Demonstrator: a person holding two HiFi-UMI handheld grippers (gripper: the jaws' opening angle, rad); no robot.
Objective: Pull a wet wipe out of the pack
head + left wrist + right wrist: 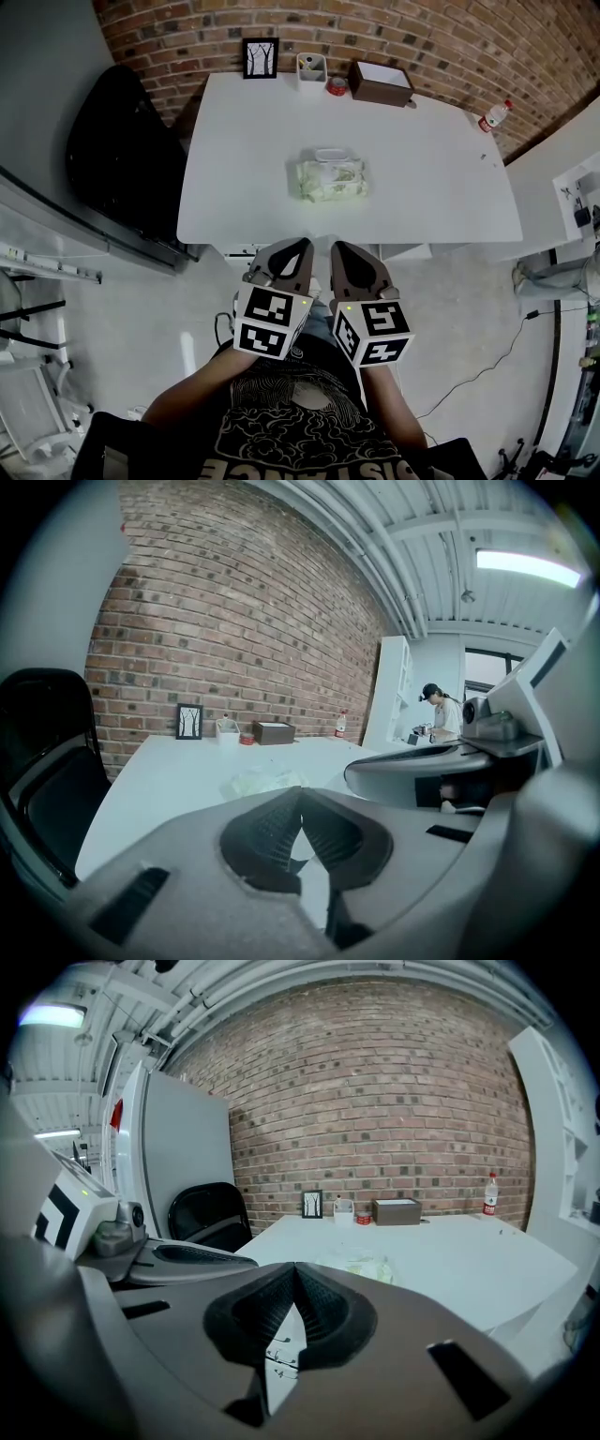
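Note:
A pale green wet wipe pack [330, 178] with a white lid lies flat near the middle of the white table [244, 150]. Both grippers hover side by side short of the table's near edge, close to my body, well clear of the pack. The left gripper [302, 245] is shut, tips touching, with nothing held. The right gripper [337, 247] is likewise shut and empty. In the left gripper view the pack [262, 782] shows just beyond the closed jaw tips of the left gripper [300, 794]. From the right gripper [293, 1269] the pack [361, 1265] lies ahead, slightly right.
Along the table's far edge by the brick wall stand a framed picture [260, 57], a white holder [311, 68], a small red item [337, 86] and a brown box [381, 82]. A bottle [494, 115] sits at the right corner. A black chair [117, 159] stands left. A person [441, 714] works far off.

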